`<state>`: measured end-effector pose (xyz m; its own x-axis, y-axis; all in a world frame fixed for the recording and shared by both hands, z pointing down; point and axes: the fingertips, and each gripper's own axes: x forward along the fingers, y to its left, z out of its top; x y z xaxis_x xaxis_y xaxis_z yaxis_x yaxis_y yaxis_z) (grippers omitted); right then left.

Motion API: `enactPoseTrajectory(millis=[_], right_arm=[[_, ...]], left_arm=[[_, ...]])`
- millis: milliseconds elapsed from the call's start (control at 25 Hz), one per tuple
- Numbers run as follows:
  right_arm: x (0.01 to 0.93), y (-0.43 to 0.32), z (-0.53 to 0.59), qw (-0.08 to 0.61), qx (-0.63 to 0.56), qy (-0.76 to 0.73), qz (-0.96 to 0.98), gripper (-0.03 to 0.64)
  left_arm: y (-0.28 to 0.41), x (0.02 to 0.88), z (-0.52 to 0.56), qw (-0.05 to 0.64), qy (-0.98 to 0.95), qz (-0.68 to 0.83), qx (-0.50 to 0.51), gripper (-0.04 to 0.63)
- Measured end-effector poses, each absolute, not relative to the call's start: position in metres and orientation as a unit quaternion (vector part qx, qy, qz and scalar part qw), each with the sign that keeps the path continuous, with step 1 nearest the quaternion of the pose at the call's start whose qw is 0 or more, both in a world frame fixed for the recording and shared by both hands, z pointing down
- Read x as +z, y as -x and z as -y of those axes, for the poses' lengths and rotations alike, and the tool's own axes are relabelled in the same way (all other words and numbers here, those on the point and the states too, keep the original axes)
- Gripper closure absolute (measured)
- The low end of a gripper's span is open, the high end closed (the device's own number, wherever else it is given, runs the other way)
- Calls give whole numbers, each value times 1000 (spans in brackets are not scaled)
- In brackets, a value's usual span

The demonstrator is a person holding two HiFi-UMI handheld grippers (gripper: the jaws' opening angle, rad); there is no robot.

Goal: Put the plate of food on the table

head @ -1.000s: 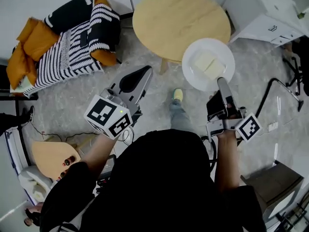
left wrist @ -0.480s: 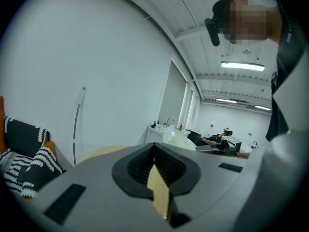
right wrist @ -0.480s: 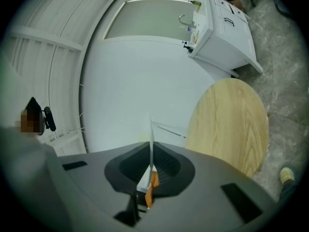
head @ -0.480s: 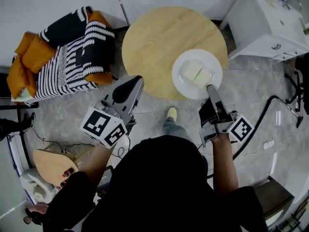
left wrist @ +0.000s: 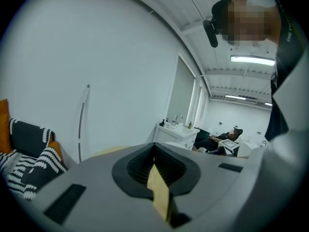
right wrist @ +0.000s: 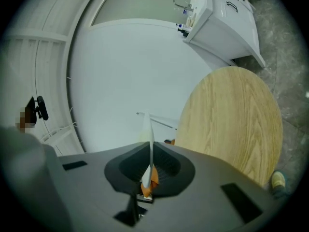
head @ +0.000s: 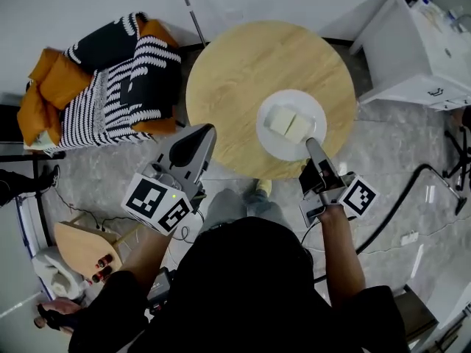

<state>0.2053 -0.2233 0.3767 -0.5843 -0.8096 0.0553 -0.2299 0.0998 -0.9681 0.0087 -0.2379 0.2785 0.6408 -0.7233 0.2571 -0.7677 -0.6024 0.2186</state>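
Here the right tool (head: pixel 310 143) clamps the plate (head: pixel 275 144).

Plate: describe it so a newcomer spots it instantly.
Find the round wooden table. Over its near right edge is the plate, clamped at the rim by the right gripper. It is the only white disc, carrying two pale slabs of food.

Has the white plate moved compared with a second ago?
Yes. The plate has come in from the table edge, now fully over the tabletop.
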Motion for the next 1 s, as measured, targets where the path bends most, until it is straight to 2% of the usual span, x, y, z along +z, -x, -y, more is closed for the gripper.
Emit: enactPoseTrajectory(millis=[760,1000], right_arm=[[512,-179,236,149,-646,416,-622,597],[535,-168,230,142,-663,420,-603,597]], left_arm=[[2,352,277,227,-874,422,80,589],[4,379,276,249,-874,409,86,589]])
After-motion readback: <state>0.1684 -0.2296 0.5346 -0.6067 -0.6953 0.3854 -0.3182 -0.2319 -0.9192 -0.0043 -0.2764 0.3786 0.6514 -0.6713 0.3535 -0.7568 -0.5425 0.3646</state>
